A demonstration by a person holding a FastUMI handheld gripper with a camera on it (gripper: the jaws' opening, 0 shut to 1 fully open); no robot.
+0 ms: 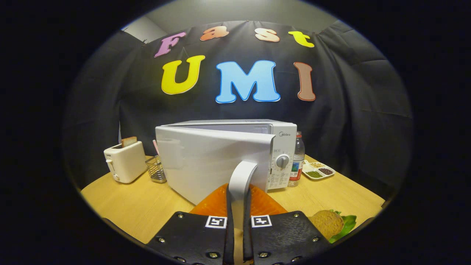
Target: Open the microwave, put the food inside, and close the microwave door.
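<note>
A pale wooden table [121, 206] spreads under and ahead of the claw. Just beyond the fingertips stands a white boxy microwave [235, 154], its door [215, 163] swung partly open toward the claw. The door's curved white handle [239, 187] runs down between the two fingers, and the claw [238, 224] is clenched on it, both fingers pressing its sides. Further ahead to the left sits a cream toaster [125, 162] with a bread slice in its slot, and a small wire basket [156, 169] beside it. Ahead to the right, next to the microwave, stands a clear plastic bottle [297, 158], then a white divided dish of beans [318, 170]. Close by the right finger lies the food, a brown bun on green lettuce [333, 223].
</note>
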